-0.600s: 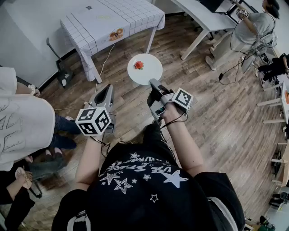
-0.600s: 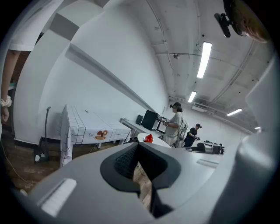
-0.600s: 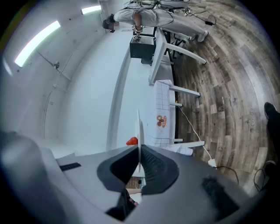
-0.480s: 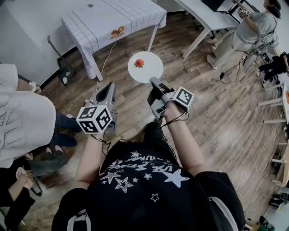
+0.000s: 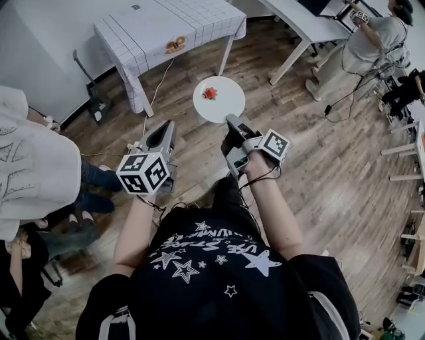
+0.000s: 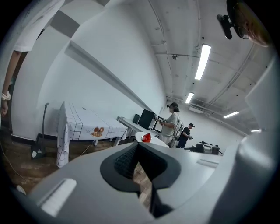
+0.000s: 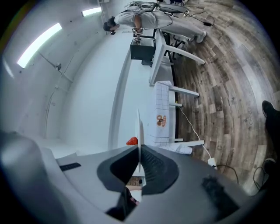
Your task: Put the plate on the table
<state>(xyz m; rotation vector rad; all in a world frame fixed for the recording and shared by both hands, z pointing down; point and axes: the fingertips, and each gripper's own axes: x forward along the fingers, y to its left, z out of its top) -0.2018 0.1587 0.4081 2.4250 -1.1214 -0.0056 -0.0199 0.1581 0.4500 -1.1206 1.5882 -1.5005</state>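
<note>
A white round plate (image 5: 219,99) with a red strawberry (image 5: 210,93) on it hangs level above the wooden floor. My right gripper (image 5: 230,121) is shut on its near rim. In the right gripper view the plate (image 7: 139,131) shows edge-on between the jaws, the strawberry (image 7: 132,141) beside it. The table (image 5: 153,26) with a white grid cloth stands beyond the plate, an orange-brown item (image 5: 175,45) near its front edge. My left gripper (image 5: 165,127) is held to the left of the plate, shut and holding nothing. In its own view the plate (image 6: 155,139) shows past the jaws.
A person in a white shirt (image 5: 33,172) stands close at the left. Another person (image 5: 372,40) stands at the far right by a long white desk (image 5: 299,20). A black stand (image 5: 93,99) and a cable (image 5: 156,93) are beside the table's left legs.
The plate and both grippers have drifted slightly to the right in the head view. The right gripper's hold on the plate is unchanged.
</note>
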